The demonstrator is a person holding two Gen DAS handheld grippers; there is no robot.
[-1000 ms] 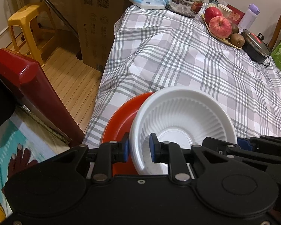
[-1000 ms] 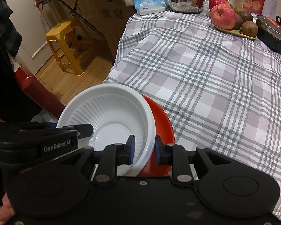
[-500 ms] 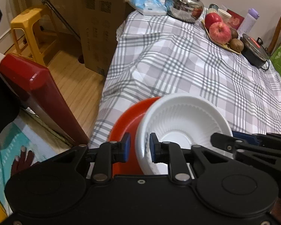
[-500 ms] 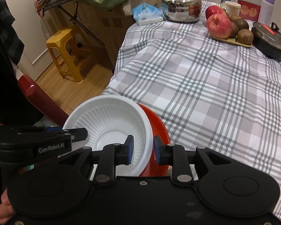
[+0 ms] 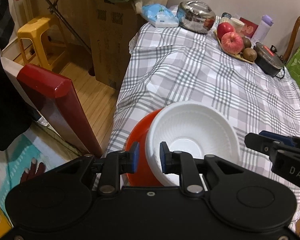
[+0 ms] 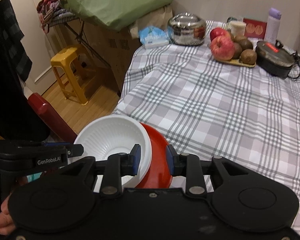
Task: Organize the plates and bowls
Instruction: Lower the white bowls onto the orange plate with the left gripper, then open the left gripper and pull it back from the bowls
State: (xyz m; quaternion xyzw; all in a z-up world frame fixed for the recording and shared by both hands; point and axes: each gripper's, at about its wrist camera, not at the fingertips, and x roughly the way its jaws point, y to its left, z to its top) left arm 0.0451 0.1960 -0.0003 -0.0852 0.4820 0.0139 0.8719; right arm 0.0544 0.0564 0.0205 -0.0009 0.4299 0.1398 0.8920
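A white ribbed plastic bowl [image 5: 192, 138] sits inside a red bowl [image 5: 140, 134]; both are held up over the near edge of the checked tablecloth. My left gripper [image 5: 148, 159] is shut on the left rims of the two bowls. My right gripper [image 6: 152, 160] is shut on their right rims; there the white bowl [image 6: 114, 138] and the red bowl [image 6: 158, 160] show between its fingers. Each gripper also shows in the other's view.
On the far side of the table stand a steel pot [image 5: 196, 17], a fruit tray with apples [image 5: 232, 42], a black lidded pan [image 5: 267, 58] and a purple bottle [image 6: 273, 25]. A yellow stool [image 6: 70, 72], cardboard boxes and a red-edged board [image 5: 56, 104] stand left of the table.
Both grippers have risen and drawn back with the stacked bowls, so more of the table and room shows. The grips are unchanged.
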